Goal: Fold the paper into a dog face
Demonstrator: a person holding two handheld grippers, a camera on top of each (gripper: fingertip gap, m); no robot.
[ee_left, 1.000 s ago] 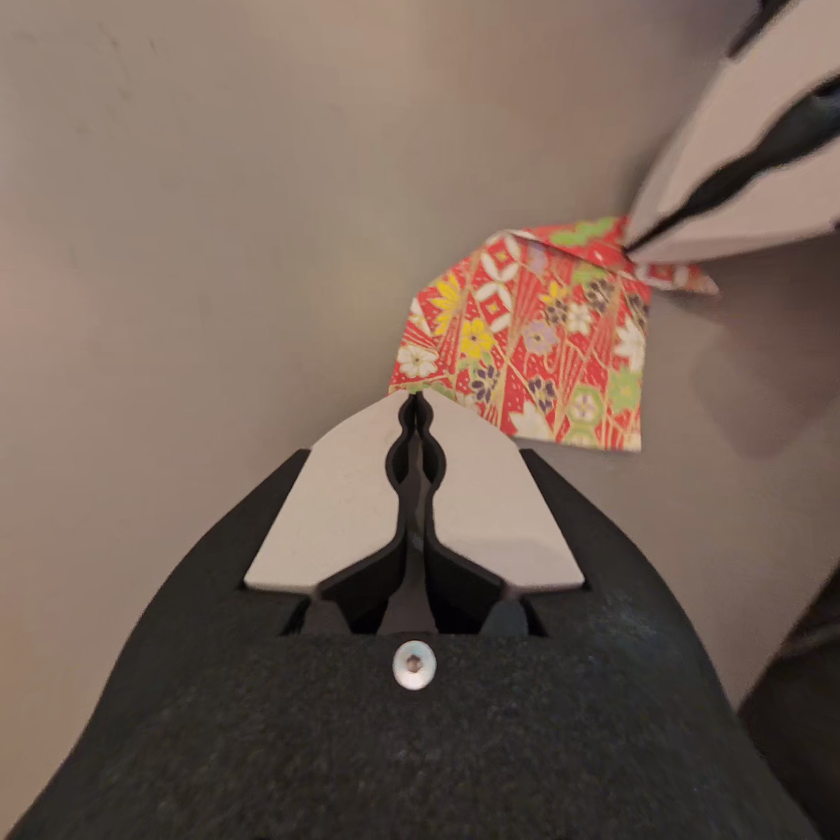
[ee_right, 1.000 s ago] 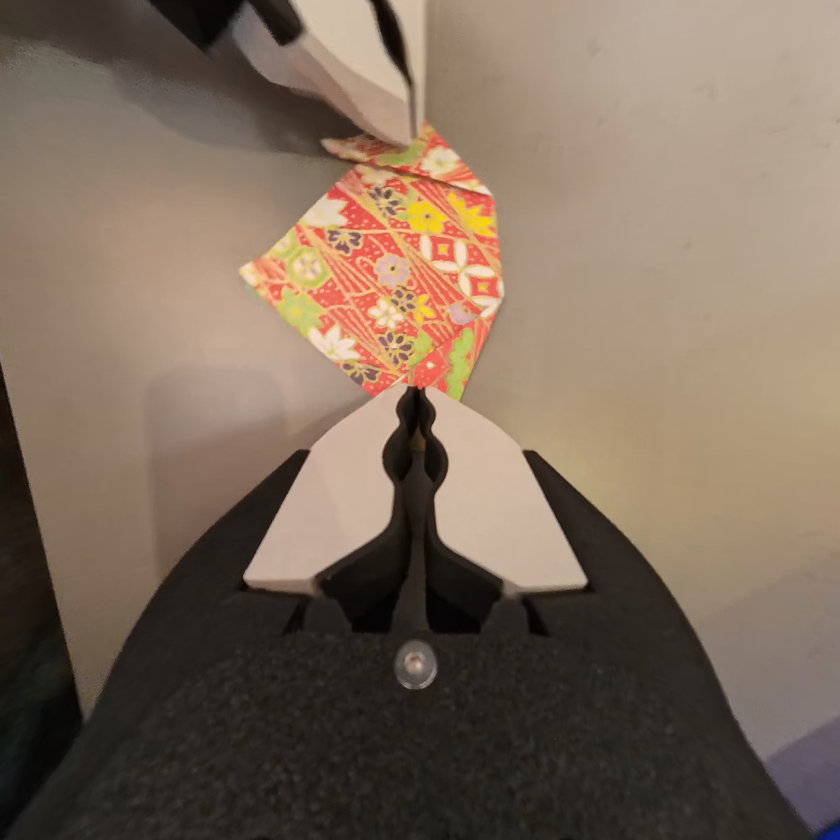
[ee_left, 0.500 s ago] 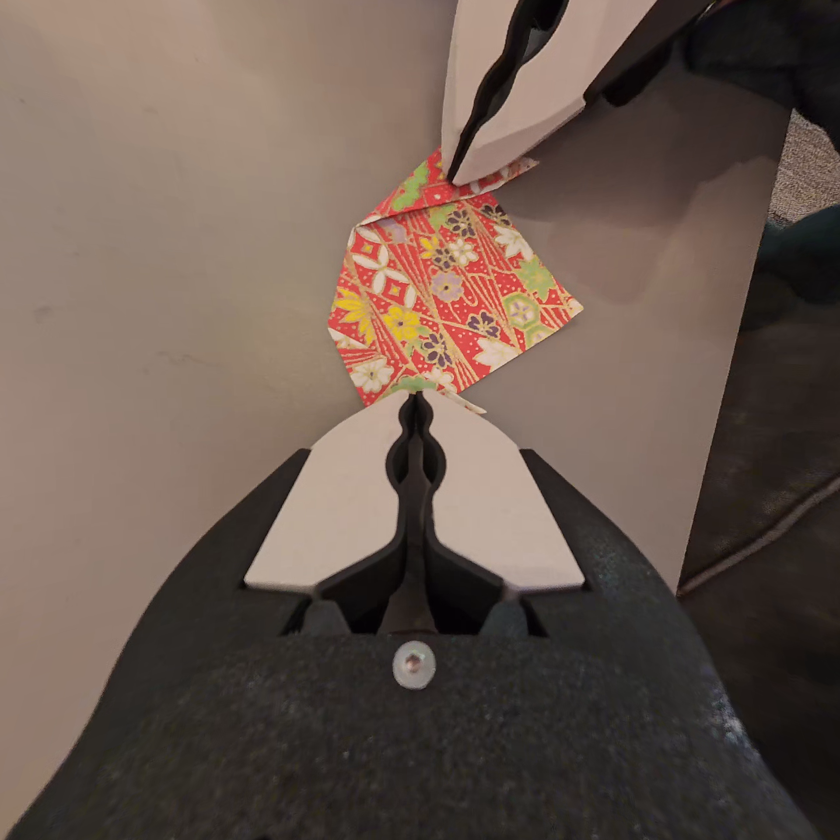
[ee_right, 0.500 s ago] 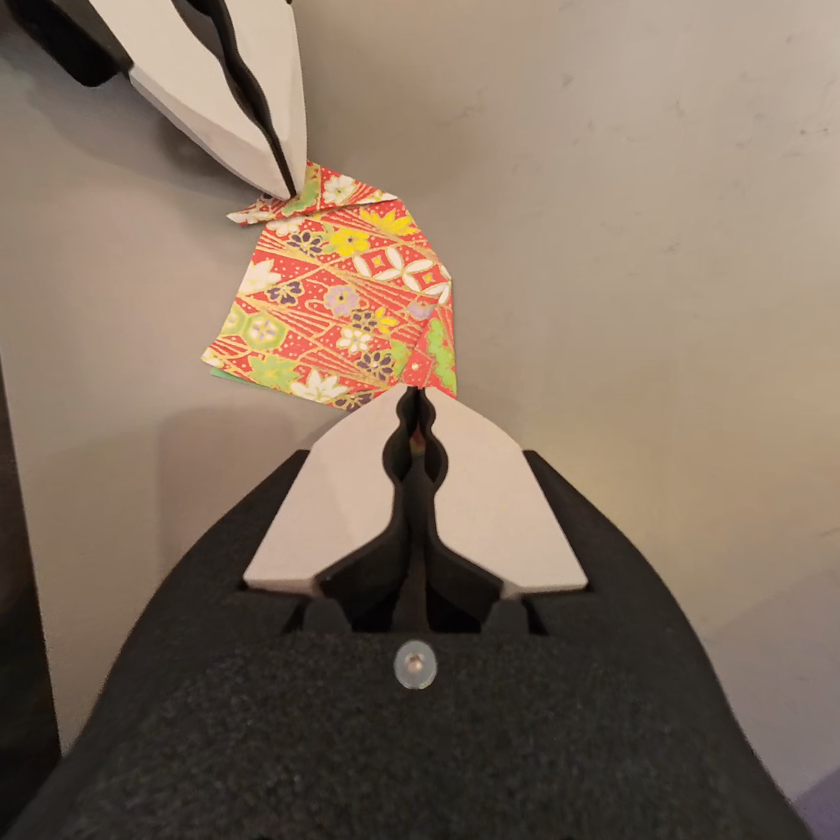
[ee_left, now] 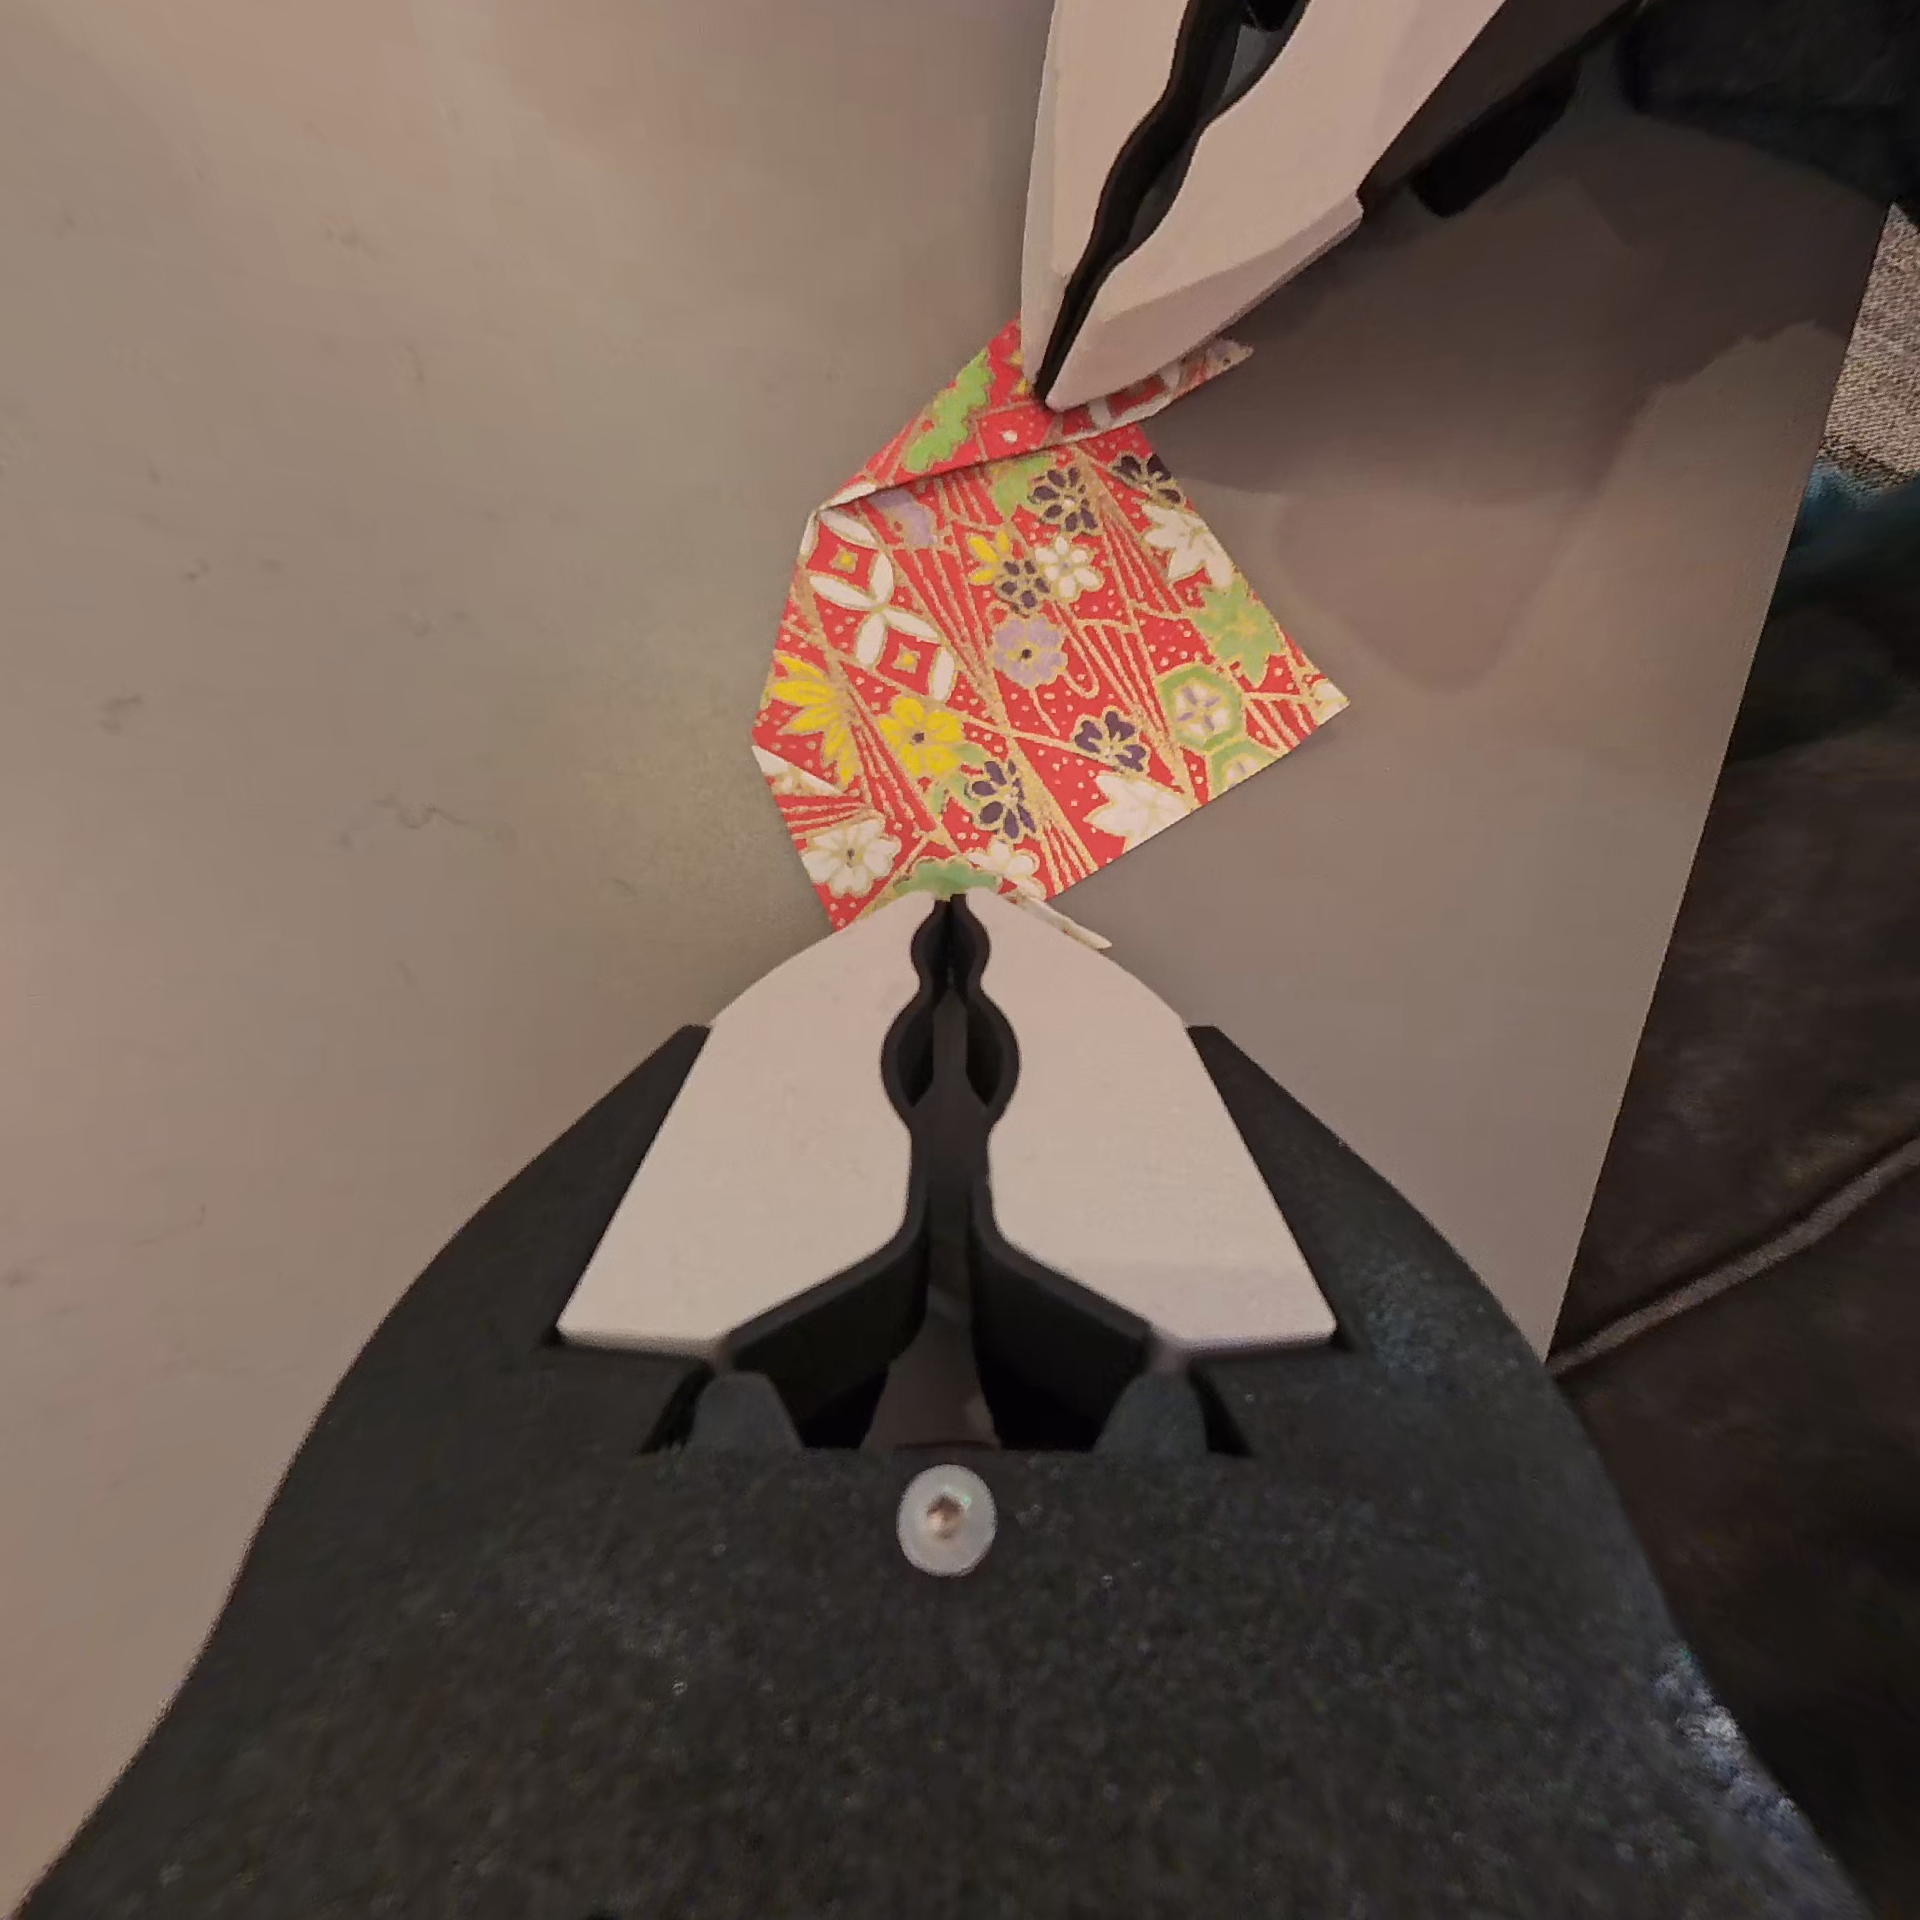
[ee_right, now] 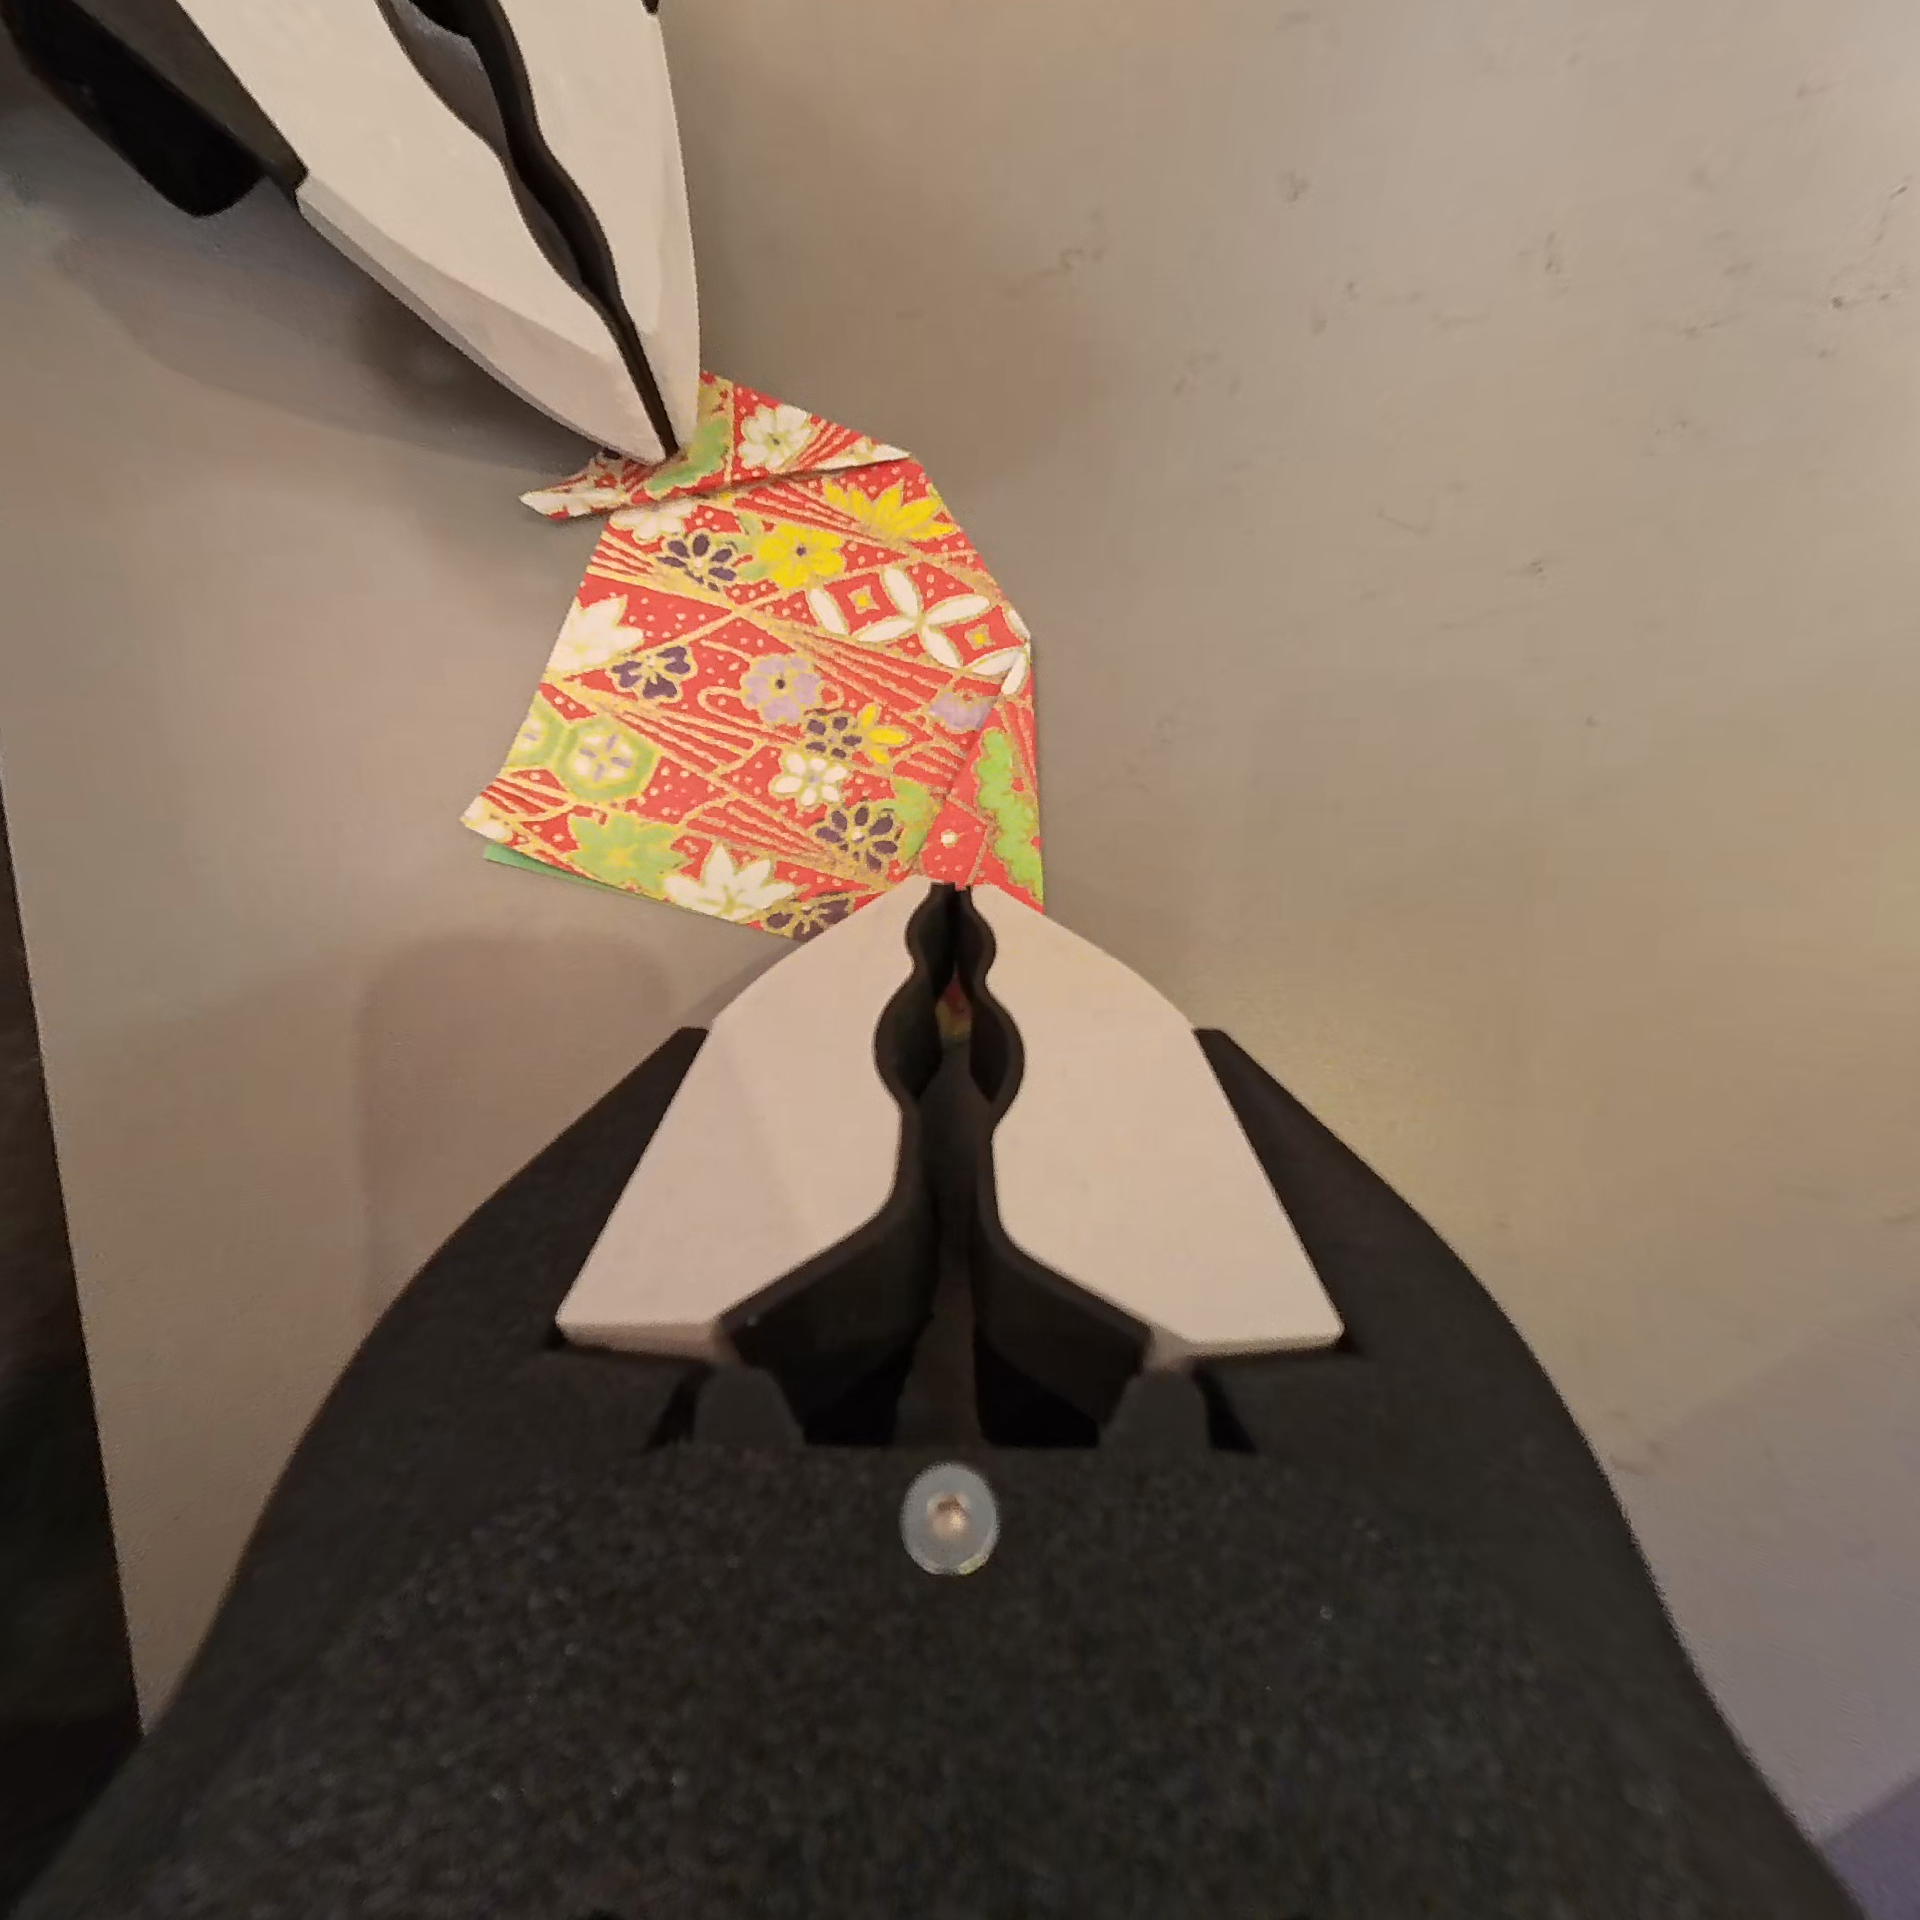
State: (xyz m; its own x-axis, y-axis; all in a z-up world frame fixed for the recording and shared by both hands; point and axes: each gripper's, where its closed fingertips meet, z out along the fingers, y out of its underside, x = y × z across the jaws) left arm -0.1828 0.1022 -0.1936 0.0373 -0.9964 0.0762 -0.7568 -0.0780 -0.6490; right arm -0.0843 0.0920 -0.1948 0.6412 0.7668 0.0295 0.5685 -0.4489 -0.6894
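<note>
Both grippers closed on opposite corners of the red floral folded paper (ee_left: 1039,665): left gripper (ee_left: 951,914) bottom centre, right gripper (ee_left: 1055,390) top, probably steadying it over the grey tabletop (ee_left: 364,520) for the next crease.

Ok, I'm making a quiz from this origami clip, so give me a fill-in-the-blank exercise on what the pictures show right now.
1. The folded paper has a floral print on a ____ ground.
2. The left claw and the right claw are each ____ on a corner of the paper.
3. The paper lies on a plain ____ table.
4. In the right wrist view, a sliver of ____ peeks out under the paper's lower left corner.

Missing words: red; shut; grey; green
</note>
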